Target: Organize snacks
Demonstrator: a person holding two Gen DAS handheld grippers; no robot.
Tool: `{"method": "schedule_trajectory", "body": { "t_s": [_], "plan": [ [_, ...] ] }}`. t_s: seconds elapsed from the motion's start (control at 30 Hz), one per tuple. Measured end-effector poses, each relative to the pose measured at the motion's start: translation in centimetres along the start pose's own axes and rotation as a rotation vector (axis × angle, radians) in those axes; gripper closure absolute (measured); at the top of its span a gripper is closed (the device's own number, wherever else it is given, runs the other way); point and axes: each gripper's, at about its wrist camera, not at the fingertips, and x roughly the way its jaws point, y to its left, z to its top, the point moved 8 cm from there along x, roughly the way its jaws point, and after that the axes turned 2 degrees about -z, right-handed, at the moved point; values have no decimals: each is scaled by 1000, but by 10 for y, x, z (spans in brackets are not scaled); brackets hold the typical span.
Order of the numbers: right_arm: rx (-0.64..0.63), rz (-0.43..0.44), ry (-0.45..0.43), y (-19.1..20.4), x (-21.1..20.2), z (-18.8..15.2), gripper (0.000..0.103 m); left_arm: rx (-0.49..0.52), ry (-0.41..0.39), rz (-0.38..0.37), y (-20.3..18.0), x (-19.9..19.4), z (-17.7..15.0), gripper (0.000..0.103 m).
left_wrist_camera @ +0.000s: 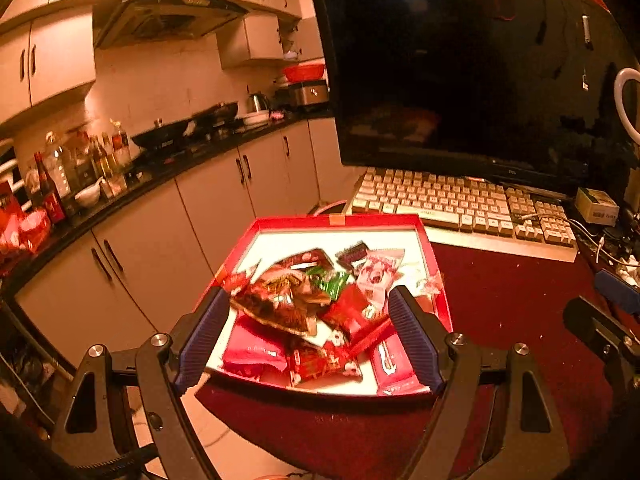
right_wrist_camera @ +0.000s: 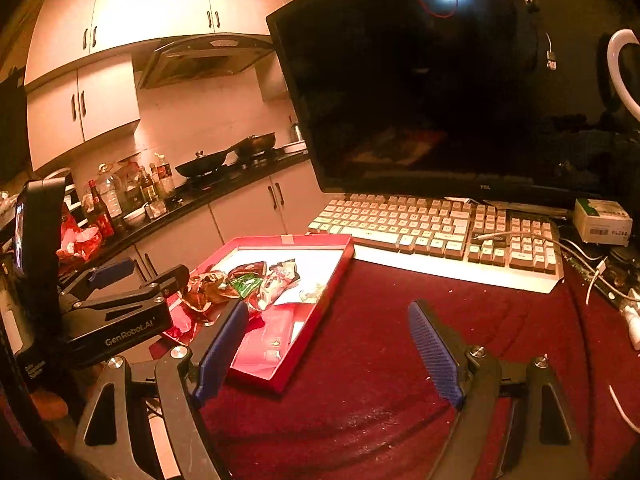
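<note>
A shallow red box (left_wrist_camera: 436,264) with a white floor sits at the left edge of the dark red table (left_wrist_camera: 512,296). It holds a loose pile of snack packets (left_wrist_camera: 304,300), red, brown and green. My left gripper (left_wrist_camera: 308,300) is open and hangs over the pile, holding nothing. It also shows in the right wrist view (right_wrist_camera: 132,276). My right gripper (right_wrist_camera: 324,312) is open and empty, above the bare cloth just right of the box (right_wrist_camera: 320,312). The snack packets (right_wrist_camera: 256,284) lie in the box's far half.
A beige keyboard (left_wrist_camera: 460,208) lies behind the box, under a dark monitor (left_wrist_camera: 460,64). A small carton (left_wrist_camera: 596,206) and cables sit at the right. To the left the table ends and a kitchen counter (left_wrist_camera: 132,176) with bottles and pans runs past.
</note>
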Motion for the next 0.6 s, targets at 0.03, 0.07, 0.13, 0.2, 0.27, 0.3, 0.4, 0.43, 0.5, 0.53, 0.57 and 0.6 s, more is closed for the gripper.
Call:
{"method": "schedule_trajectory", "body": {
  "t_s": [0.03, 0.07, 0.13, 0.2, 0.27, 0.3, 0.4, 0.43, 0.5, 0.53, 0.57, 0.6],
  "plan": [
    [1, 0, 1, 0, 1, 0, 20, -4, 5, 0, 1, 1, -1, 21],
    [2, 0, 2, -1, 2, 0, 20, -9, 13, 2, 2, 2, -3, 21],
    [2, 0, 3, -1, 2, -1, 20, -11, 19, 11, 4, 3, -4, 21],
    [4, 1, 6, -1, 4, -2, 20, -15, 25, 1, 4, 3, -6, 21],
    [5, -1, 9, -2, 5, -2, 20, -21, 36, -9, 5, 4, -8, 21],
    [7, 1, 9, -2, 6, -2, 20, -20, 37, -9, 5, 5, -9, 21],
    [21, 11, 17, -4, 10, -4, 20, -4, 33, 9, 5, 4, -9, 21],
    [24, 13, 20, -4, 11, -4, 20, 0, 29, 14, 5, 4, -8, 21],
    [24, 11, 22, -4, 12, -5, 20, -4, 24, 9, 6, 3, -8, 21],
    [23, 10, 22, -5, 12, -5, 20, -8, 22, 5, 7, 3, -7, 21],
    [24, 11, 21, -5, 12, -5, 20, -13, 21, 4, 8, 3, -7, 21],
    [25, 11, 21, -5, 13, -5, 20, -17, 20, 6, 9, 3, -7, 21]
  ]
}}
